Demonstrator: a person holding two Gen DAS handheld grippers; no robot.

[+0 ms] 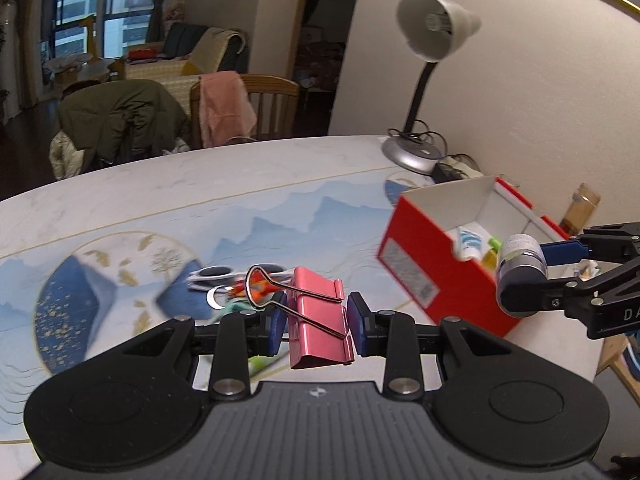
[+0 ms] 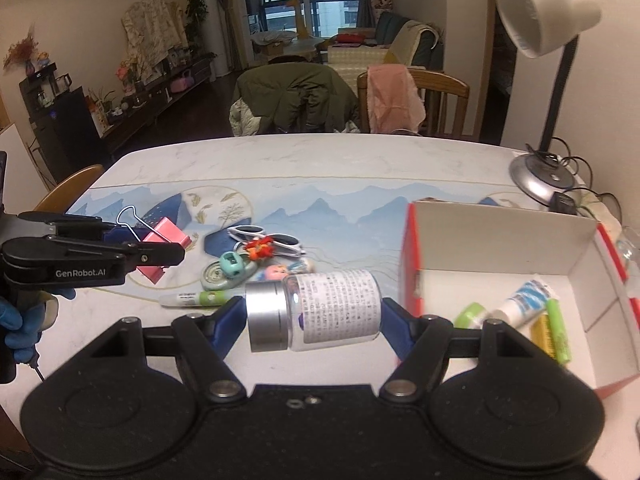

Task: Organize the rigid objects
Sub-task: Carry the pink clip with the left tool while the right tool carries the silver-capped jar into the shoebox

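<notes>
The left hand-held gripper [image 1: 316, 326] is clamped on a pink clip [image 1: 320, 320], the right hand-held gripper [image 2: 312, 316] on a jar [image 2: 316, 312], both above the worktop [image 2: 280, 160]. Near the red box [image 2: 500, 248], the jar, held only at its ends, may slip and fall outside.

Left wrist view: close above table [image 1: 280, 168], looking obliquely down; red box [image 1: 416, 264] at frame right. Right wrist view: same facing, box [image 2: 500, 240] at right. Shared: table, box, lamp [image 1: 436, 28], chairs.

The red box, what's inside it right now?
In the red box: a white-and-blue tube, a green marker, something yellow and a green cap. The right gripper's arm covers the near corner.
</notes>
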